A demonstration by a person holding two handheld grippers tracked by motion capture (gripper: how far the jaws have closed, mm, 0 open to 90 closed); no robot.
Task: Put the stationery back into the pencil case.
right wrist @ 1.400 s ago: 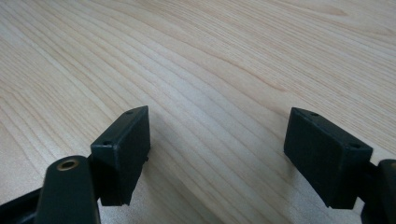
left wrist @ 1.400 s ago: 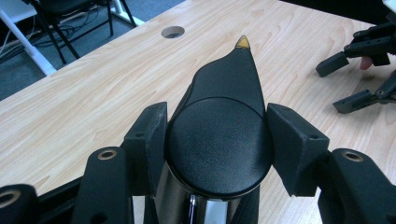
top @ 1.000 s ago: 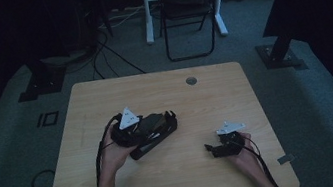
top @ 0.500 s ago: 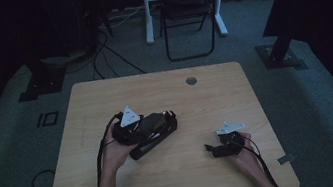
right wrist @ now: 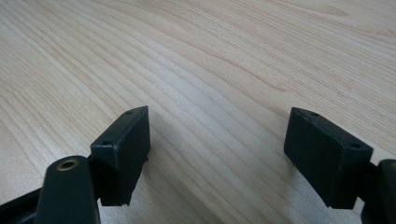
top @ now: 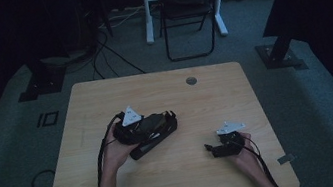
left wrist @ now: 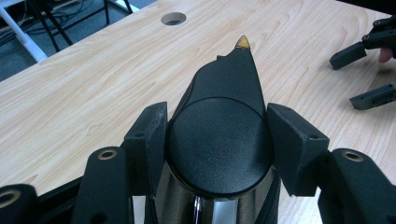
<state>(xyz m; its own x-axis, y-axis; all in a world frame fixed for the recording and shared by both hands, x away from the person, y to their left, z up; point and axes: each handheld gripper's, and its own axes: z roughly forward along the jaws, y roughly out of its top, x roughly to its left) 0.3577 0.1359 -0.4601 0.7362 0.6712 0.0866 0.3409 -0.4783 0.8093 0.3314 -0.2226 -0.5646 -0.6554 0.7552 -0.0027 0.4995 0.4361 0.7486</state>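
A black tool (left wrist: 219, 140) with a rounded back end and a tapering nose tipped in yellow (left wrist: 243, 42) lies across the wooden table (top: 104, 98). My left gripper (left wrist: 217, 135) is shut on its rounded end, one pad pressed to each side. From above, the left gripper (top: 134, 128) sits left of centre, with the tool's long body (top: 154, 138) reaching out to the right. My right gripper (right wrist: 217, 149) stands open just over bare wood, nothing between its jaws. It rests near the table's front right (top: 216, 149), and its two jaws also appear far off in the left gripper view (left wrist: 366, 70).
A round cable hole (top: 191, 80) sits near the table's far edge. A folding chair (top: 189, 9) and a white desk leg (top: 146, 10) stand on the carpet beyond. Cables trail off the table's left side (top: 101, 159).
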